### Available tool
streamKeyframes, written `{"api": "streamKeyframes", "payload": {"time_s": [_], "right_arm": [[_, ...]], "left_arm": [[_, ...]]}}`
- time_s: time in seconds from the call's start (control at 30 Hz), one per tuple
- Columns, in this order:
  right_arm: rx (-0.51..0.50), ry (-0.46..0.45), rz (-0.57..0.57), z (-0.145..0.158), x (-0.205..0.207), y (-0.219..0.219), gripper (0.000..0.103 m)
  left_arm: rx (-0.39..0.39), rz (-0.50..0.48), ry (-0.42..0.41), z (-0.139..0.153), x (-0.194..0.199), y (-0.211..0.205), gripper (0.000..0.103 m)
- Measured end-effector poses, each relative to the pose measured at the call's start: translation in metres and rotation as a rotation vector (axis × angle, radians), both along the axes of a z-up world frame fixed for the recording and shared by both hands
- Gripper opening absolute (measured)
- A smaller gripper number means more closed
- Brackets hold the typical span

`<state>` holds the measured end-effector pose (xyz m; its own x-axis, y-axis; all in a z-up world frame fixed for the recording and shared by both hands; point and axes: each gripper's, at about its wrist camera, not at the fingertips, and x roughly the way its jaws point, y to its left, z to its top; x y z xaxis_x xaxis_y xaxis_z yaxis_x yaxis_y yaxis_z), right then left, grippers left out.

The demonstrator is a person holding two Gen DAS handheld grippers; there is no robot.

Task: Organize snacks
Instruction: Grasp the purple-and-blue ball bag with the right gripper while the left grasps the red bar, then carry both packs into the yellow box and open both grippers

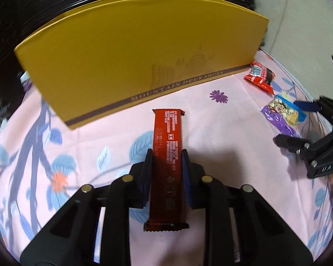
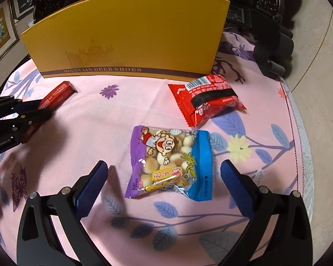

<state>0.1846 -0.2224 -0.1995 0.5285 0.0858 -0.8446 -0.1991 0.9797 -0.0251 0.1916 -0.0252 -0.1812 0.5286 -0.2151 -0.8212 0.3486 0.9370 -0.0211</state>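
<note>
A long dark-red snack bar (image 1: pixel 167 137) lies on the pink floral cloth in front of the yellow box (image 1: pixel 133 51). My left gripper (image 1: pixel 166 153) is shut on it, with a pad against each long side at mid-length. The right wrist view shows the same bar (image 2: pixel 55 97) at the far left, in the left gripper (image 2: pixel 41 108). My right gripper (image 2: pixel 164 164) stands wide open just above the cloth. A purple and blue bag of round biscuits (image 2: pixel 168 161) lies flat between its fingers, touching neither pad.
A red pouch with a black band (image 2: pixel 208 97) lies right of the box's front. The yellow shoe box (image 2: pixel 126 35) stands upright across the back of the table. The cloth's edge (image 2: pixel 293 115) runs down the right side, with floor beyond. Dark carved furniture stands behind the box.
</note>
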Motion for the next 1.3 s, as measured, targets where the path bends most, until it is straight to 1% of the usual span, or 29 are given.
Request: {"api": "streamKeyframes", "payload": {"time_s": [0.1,0.23,0.27,0.3,0.33,0.37,0.4,0.43,0.47,0.5,0.57,0.63,0.8,1.07,1.3], "right_arm": [[0.008,0.007,-0.008,-0.003,-0.001,-0.001,0.102],[0.029,0.008,-0.013,-0.005,0.002,-0.005,0.100],[0.043,0.006,-0.012,-0.006,0.003,-0.006,0.097],[0.041,-0.002,-0.011,-0.005,0.003,-0.007,0.089],[0.046,-0.013,-0.008,-0.003,0.003,-0.008,0.084],[0.047,-0.019,-0.006,-0.002,0.004,-0.009,0.071],[0.046,-0.024,-0.002,-0.001,0.003,-0.009,0.063],[0.046,-0.025,0.010,0.000,0.003,-0.009,0.059],[0.045,-0.027,0.022,0.001,0.003,-0.007,0.052],[0.040,-0.031,0.031,0.002,0.002,-0.004,0.050],[0.023,-0.043,0.035,0.003,-0.001,-0.001,0.049],[0.040,-0.049,0.044,0.003,-0.003,0.001,0.048],[0.045,-0.074,0.061,0.012,-0.010,0.008,0.048],[0.054,-0.105,0.119,0.027,-0.015,0.035,0.048],[0.067,-0.145,0.156,0.045,-0.017,0.053,0.048]], "left_arm": [[-0.028,0.046,0.008,0.000,-0.005,0.002,0.024],[-0.032,0.066,0.008,0.000,-0.007,0.002,0.024],[-0.040,0.073,0.012,0.000,-0.007,0.003,0.024],[-0.045,0.078,0.013,0.000,-0.007,0.004,0.024],[-0.049,0.084,0.014,0.000,-0.008,0.004,0.024],[-0.050,0.088,0.013,0.000,-0.008,0.002,0.024],[-0.051,0.093,0.013,-0.001,-0.008,0.002,0.024],[-0.051,0.096,0.013,-0.001,-0.008,0.002,0.024],[-0.051,0.103,0.013,-0.001,-0.008,0.002,0.024],[-0.051,0.106,0.012,-0.001,-0.008,0.002,0.024],[-0.053,0.113,0.011,-0.001,-0.009,0.002,0.024],[-0.061,0.121,0.011,-0.001,-0.010,0.003,0.024],[-0.081,0.142,0.010,0.000,-0.013,0.007,0.024],[-0.092,0.166,0.006,0.001,-0.022,0.011,0.024],[-0.098,0.185,-0.027,0.014,-0.029,0.017,0.024]]}}
